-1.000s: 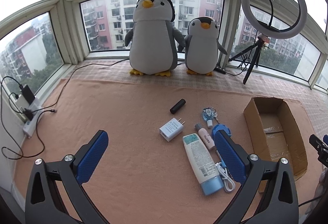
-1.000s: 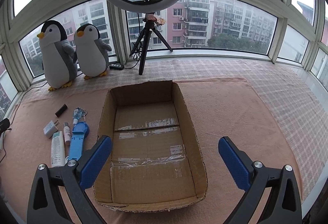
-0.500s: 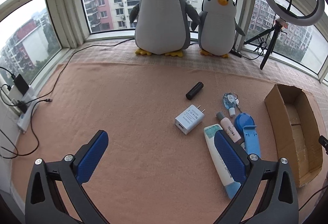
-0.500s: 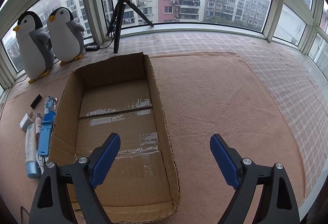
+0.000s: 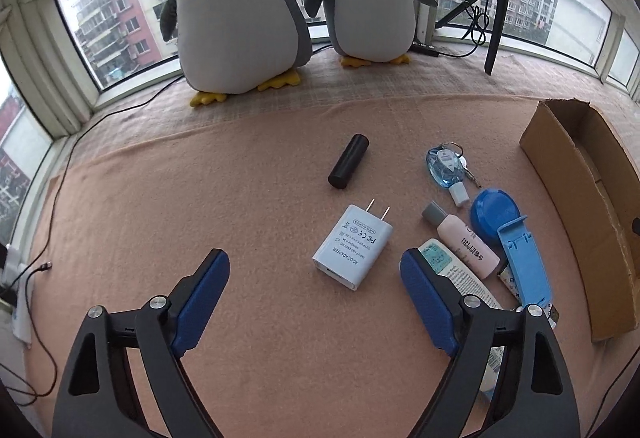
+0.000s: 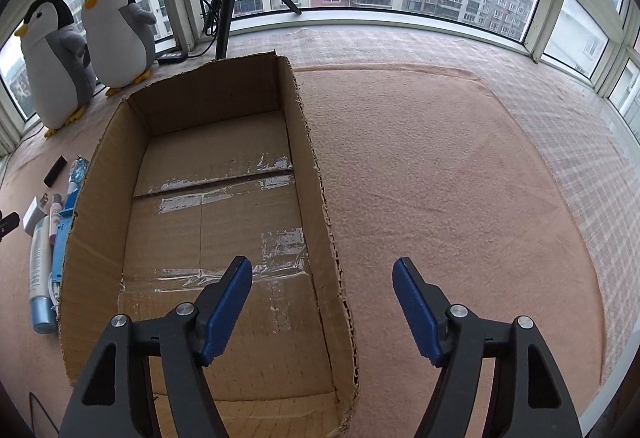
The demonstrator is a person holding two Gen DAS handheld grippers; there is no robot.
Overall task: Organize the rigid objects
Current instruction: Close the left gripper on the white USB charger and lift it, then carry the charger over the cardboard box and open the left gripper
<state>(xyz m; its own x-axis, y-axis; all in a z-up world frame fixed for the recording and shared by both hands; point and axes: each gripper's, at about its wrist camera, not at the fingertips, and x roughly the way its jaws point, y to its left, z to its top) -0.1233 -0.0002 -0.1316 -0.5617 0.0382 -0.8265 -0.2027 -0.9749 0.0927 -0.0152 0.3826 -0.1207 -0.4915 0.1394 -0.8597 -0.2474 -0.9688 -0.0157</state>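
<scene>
A cable (image 5: 60,173) is seen trailing along the far left edge of the peach carpet (image 5: 160,197). The left gripper (image 5: 314,280) is held above the carpet with its blue-padded fingers (image 5: 200,298) spread wide and nothing between them. Just ahead of the gap a white AC adapter (image 5: 352,246) lies flat, prongs pointing away. A black cylinder (image 5: 348,166) lies beyond it, apart from the rest. Two plush penguins (image 5: 240,9) are stood against the window at the back. Further right, a cluster is noted: a white tube (image 5: 456,274) partly hidden by the right-hand finger, a pink bottle with a grey cap (image 5: 464,240) just beside it, a blue keychain bottle (image 5: 444,167), and a blue stand with a round base (image 5: 508,234) touching the pink bottle. The open cardboard box (image 6: 100,173) sits right of the cluster; only tape is seen on its floor. The right gripper (image 6: 322,302) is held over the box's right wall, fingers (image 6: 416,310) released and empty, one on each side of that wall.
</scene>
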